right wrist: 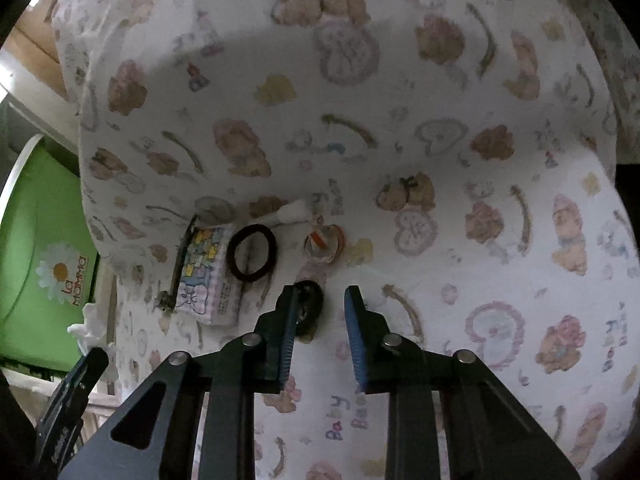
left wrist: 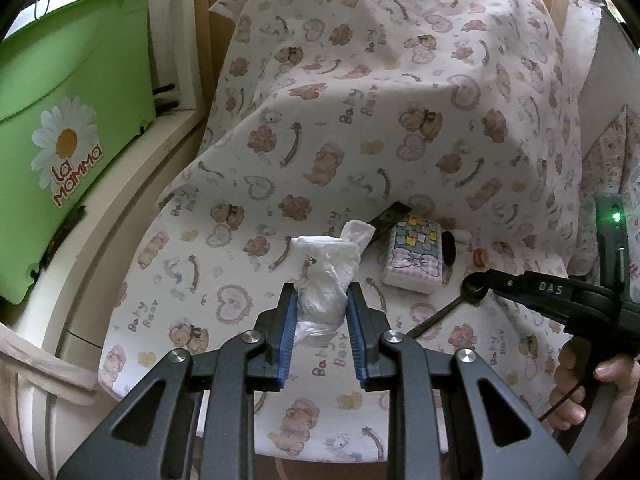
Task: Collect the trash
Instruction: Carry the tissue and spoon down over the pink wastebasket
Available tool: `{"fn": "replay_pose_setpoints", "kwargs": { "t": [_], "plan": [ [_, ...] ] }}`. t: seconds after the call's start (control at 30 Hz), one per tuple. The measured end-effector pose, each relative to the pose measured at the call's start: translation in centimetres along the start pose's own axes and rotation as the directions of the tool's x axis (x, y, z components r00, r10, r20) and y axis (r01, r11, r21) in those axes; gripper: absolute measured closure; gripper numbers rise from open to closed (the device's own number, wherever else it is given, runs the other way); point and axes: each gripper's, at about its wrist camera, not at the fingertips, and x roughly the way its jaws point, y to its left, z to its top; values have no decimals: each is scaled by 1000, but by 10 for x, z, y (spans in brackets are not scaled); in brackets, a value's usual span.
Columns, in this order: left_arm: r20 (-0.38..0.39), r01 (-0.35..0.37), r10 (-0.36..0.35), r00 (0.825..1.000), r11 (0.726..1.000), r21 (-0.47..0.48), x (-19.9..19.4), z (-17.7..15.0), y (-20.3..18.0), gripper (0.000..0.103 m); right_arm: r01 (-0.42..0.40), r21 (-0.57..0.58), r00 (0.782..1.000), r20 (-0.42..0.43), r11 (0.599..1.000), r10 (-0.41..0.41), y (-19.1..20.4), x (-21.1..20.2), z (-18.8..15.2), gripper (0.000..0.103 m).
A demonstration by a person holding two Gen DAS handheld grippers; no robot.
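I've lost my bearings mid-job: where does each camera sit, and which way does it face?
Left wrist: on the left gripper, looking down at the printed sheet; its jaws clamp a crumpled tissue; the right gripper and a hand show.
Right wrist: on the right gripper, facing down; its jaws stand apart over a small dark thing.
Shared: tissue pack, green bin.

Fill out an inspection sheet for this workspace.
Surface: bear-print sheet draped over a seat.
Job's things: crumpled tissue in the left gripper; small wrapper on the sheet.
Clutter: tissue pack, hair tie, dark round object.
Grippers: left clamped on the tissue; right gripper open, dark object beside its left finger.
Cables: black cord under the right gripper.
Surroundings: green tub to the left.
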Motion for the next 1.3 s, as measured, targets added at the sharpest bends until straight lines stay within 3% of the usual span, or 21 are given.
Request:
{"fn": "replay_pose_setpoints", "kwargs": {
  "t": [0.13, 0.2, 0.23, 0.33, 0.73, 0.83, 1.2, 1.3],
  "plan": [
    [2, -6, 6, 1000, 1000, 2, 2, 0, 0, 80, 0, 0, 1000, 9, 1000, 0, 1, 4, -1, 80],
    [8, -25, 25, 1000, 1000, 5, 3, 0, 0, 80, -11, -11, 1000, 0, 1000, 11, 2, 5, -2, 96],
    [9, -23, 23, 1000, 1000, 4, 2, 0, 1, 80, -10, -23, 1000, -9, 1000, 10, 2, 5, -2, 99],
    [18, -18, 18, 1000, 1000, 0, -3, -1, 3, 80, 14, -59, 1000, 3, 998, -14, 8, 8, -8, 101],
    [63, -28, 25, 998, 998, 47, -23, -8, 1, 80, -72, -148, 995, 60, 986, 82, 26, -32, -23, 101],
    [62, -21, 18, 998, 998, 62, -25, -10, -1, 80, -50, -215, 995, 74, 975, 67, 35, -39, -30, 101],
    [98, -26, 17, 995, 995, 100, -47, -22, -8, 80, -100, -310, 985, 106, 945, 139, 36, -88, -54, 101],
    [92, 4, -18, 996, 988, 153, -55, -24, -16, 80, -111, -323, 982, 107, 940, 153, 34, -100, -62, 101]
  ]
}}
